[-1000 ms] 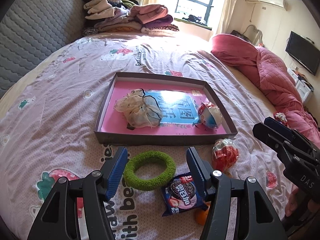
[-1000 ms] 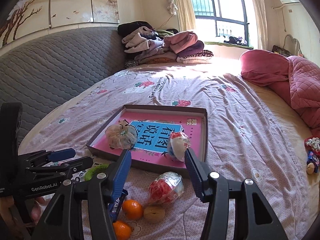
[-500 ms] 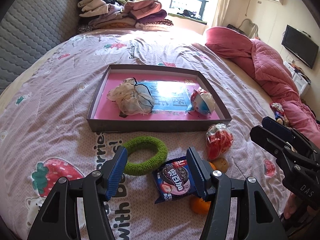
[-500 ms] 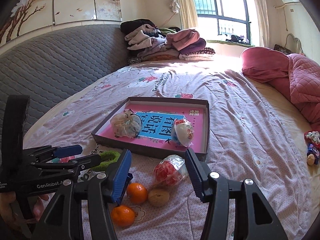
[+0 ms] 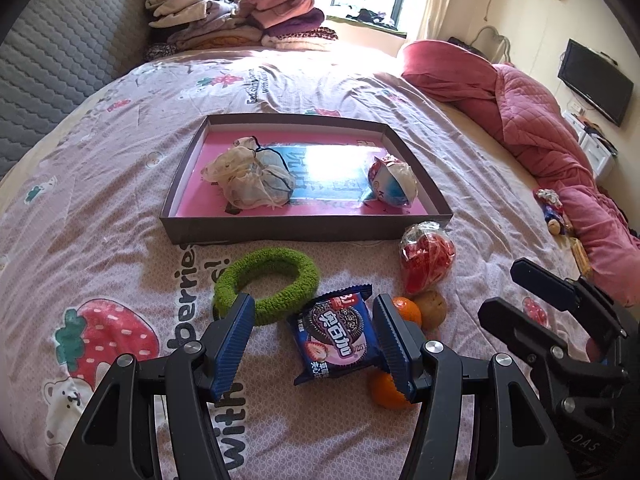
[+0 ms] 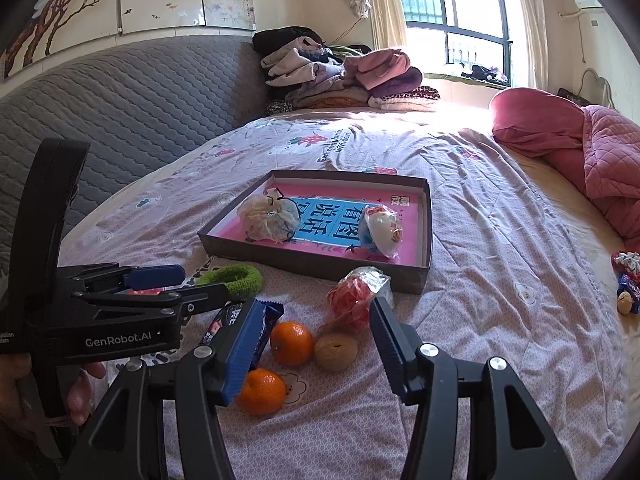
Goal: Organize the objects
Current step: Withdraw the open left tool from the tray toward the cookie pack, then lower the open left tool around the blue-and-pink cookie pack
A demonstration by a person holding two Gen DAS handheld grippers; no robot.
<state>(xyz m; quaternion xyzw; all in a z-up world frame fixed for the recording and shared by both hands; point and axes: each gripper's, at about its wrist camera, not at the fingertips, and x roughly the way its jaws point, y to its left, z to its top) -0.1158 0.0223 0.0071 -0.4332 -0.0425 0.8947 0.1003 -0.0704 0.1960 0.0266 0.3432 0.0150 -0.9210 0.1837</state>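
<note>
Left gripper [image 5: 314, 338] lines up on the cookie packet [image 5: 336, 334]
Both grippers' jaws gape, empty (right gripper [image 6: 310, 344] over the fruit); straddle the packet's sides before closing, clear of the green ring [image 5: 267, 284].

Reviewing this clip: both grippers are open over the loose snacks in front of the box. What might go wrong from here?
1. The left gripper frames the cookie packet, but an orange sits right by one finger and may get nudged or pinched too.
2. The right gripper works the same small cluster, orange and walnut, so the grippers may collide.
3. Round fruit may roll on the soft bedspread.
</note>
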